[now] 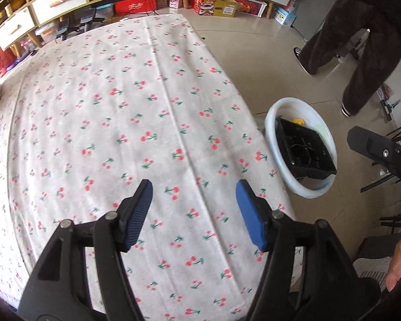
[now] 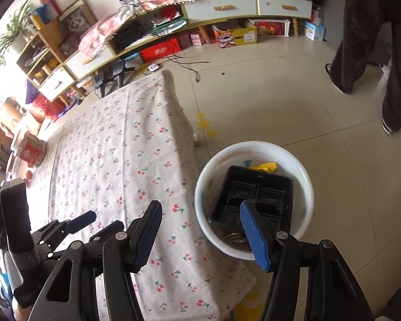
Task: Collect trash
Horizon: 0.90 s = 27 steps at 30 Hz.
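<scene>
Left hand-held gripper [image 1: 193,214] and right hand-held gripper [image 2: 200,234] both gape empty. The black tray [image 2: 254,198] lies tilted inside the white basin [image 2: 304,176], floor-level beside the worktop [image 1: 120,107], evidently the collection point.

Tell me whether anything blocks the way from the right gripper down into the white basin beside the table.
Nothing visible does. The right gripper hangs open and empty, over the near rim of the white basin on the floor. The black tray already lies tilted inside, filling much of it, with yellow scrap behind.
</scene>
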Available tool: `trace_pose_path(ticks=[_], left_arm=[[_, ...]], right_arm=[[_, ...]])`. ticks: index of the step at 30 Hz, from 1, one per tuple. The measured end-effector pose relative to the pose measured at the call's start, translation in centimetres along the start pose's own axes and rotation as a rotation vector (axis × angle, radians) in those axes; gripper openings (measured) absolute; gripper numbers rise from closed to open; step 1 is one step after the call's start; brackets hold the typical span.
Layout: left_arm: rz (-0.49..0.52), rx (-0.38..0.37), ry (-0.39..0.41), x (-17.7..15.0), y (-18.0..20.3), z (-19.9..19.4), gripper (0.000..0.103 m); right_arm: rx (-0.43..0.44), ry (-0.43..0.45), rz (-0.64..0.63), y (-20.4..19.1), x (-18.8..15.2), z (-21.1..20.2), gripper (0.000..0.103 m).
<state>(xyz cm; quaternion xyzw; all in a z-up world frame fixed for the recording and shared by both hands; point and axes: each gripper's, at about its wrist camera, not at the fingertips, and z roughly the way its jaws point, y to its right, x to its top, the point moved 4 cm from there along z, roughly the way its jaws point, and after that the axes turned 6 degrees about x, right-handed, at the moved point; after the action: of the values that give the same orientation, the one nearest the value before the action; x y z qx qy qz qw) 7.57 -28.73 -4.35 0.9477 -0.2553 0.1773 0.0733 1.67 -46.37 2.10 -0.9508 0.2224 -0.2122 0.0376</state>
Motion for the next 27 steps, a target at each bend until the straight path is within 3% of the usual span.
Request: trace_pose_path(ticks=[6,13,20,27], left_arm=[[-0.036,0.063,0.046,-2.0,-3.9,-3.3,0.080],[-0.062,0.090,0.070,-4.8,-7.3,-5.4,0.082],[-0.066,0.090,0.069,-7.1,-8.3,-6.2,0.083],[-0.048,0.108,0.084,-7.4,-7.9,-6.5,0.083]], right_arm=[[-0.021,0.055,-0.090,-5.1,-2.1,-1.7,0.066],[-0.023,0.116,-0.108,-8.6,-5.4,-3.4,0.073],[-0.034,0.134,-0.076,-9.7,-9.0,-3.3,0.076],[-0.117,0.164,-0.058,-9.0,-11.0,-3.4,0.084]])
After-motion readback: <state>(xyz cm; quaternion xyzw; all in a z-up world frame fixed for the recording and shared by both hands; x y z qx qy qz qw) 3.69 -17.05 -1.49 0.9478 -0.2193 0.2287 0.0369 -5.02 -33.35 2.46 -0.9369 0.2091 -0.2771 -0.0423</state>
